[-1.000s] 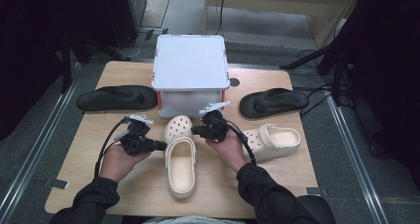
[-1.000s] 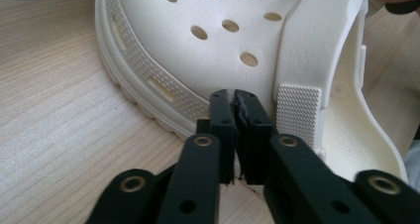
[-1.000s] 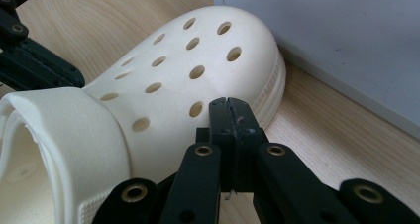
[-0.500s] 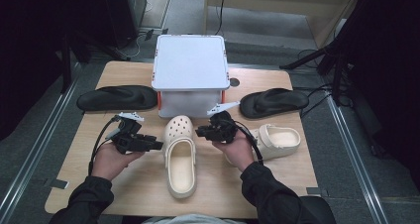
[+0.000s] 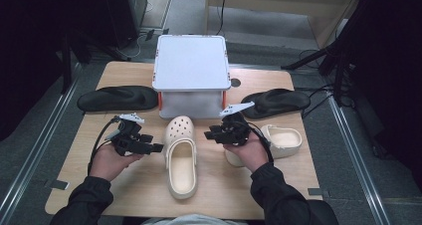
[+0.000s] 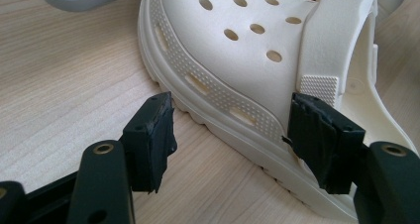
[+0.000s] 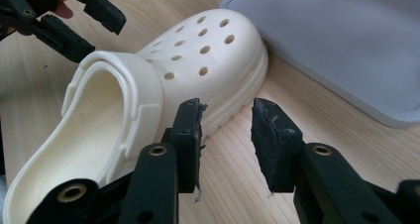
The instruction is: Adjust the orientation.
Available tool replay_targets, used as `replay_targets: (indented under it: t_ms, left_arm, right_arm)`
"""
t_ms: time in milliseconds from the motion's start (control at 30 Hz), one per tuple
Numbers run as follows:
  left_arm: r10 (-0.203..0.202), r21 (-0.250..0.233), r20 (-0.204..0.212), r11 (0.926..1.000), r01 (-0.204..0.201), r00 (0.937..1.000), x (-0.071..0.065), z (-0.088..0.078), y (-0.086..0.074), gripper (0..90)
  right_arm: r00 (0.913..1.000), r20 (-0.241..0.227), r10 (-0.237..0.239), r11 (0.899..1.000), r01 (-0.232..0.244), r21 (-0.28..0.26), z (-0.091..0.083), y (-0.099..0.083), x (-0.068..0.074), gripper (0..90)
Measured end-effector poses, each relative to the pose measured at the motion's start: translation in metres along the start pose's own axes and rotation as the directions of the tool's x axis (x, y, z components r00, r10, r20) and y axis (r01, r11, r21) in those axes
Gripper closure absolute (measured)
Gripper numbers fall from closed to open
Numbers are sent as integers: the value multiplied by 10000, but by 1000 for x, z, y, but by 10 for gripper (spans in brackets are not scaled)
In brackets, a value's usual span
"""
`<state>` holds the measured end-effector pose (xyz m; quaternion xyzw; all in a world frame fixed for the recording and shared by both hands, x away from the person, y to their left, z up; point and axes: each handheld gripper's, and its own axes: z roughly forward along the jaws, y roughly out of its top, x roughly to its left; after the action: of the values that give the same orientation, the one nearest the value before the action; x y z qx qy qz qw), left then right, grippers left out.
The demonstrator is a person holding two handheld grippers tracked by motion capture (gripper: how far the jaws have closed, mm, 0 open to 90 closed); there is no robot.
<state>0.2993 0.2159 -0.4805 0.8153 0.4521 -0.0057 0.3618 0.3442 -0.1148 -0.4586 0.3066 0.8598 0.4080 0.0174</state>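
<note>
Looking down from the high view, we see a lidded grey box [image 5: 190, 75] with orange latches at the upper middle of the worktop [image 5: 149, 195]; its lid is shut, so we cannot tell what it holds. Just below it lies a cream clog [image 5: 180, 158], toe toward the box, moulded from smooth foam with round holes over the toe, a dimpled band along the side and a ribbed sole edge. Our left gripper [image 5: 149, 147] sits at the clog's left, its jaws having just been opening; in the left gripper view they stand wide, one on either side of the clog's flank, not pressing it. Our right gripper [image 5: 209, 134] is at the clog's right, jaws also just opened to about half, nothing between them but pale wood grain. A second cream clog [image 5: 281, 140] rests at the right. Two flat black insoles [image 5: 117, 98] lie beside the box.
</note>
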Motion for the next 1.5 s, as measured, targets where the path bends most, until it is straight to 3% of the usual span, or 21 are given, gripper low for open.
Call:
replay_targets:
  t_ms: [133, 233, 267, 400, 567, 667, 933, 1233, 1267, 1400, 1500]
  left_arm:
    - [130, -122, -6, 9998, -130, 9999, 3, -1, 1, 337]
    - [156, -118, -50, 9998, -157, 9999, 4, -2, 2, 335]
    - [185, -72, -62, 9998, -185, 9998, 4, -2, 3, 334]
    - [469, -49, -84, 9989, -469, 9989, 1, 0, 5, 335]
    - [339, -109, -106, 9994, -340, 9994, 6, -1, 8, 335]
    - [496, -144, -321, 9986, -501, 9983, 6, -1, 10, 335]
    - [519, -104, -307, 9986, -522, 9982, 7, 0, 14, 335]
    - [601, -102, -236, 9981, -603, 9979, 9, 0, 18, 336]
    - [644, -32, -258, 9979, -645, 9976, 9, 1, 19, 335]
    - [695, 90, -257, 9976, -692, 9973, 9, 2, 19, 339]
    - [609, -106, -310, 9981, -613, 9977, 7, 0, 20, 348]
  right_arm:
    - [9997, 251, 23, 10000, -21, -52, -15, -6, -5, 671]
    - [9997, 214, 108, 9999, -105, -138, -21, -8, -8, 740]
    - [9996, 155, 224, 9995, -220, -248, -28, -10, -10, 801]
    - [9992, 328, 210, 9996, -203, -196, -38, -14, -14, 860]
    - [9981, 546, 273, 9995, -262, -200, -50, -20, -18, 891]
    - [9973, 631, 370, 9991, -357, -210, -56, -23, -20, 900]
    - [9952, 800, 559, 9983, -544, -211, -73, -32, -27, 900]
    - [9849, 1470, 910, 9953, -849, -476, -106, -46, -38, 900]
    - [9798, 1650, 1129, 9929, -1048, -569, -117, -50, -41, 900]
    - [9741, 1848, 1304, 9903, -1190, -715, -126, -56, -45, 900]
    - [9675, 2088, 1425, 9889, -1303, -712, -133, -63, -52, 900]
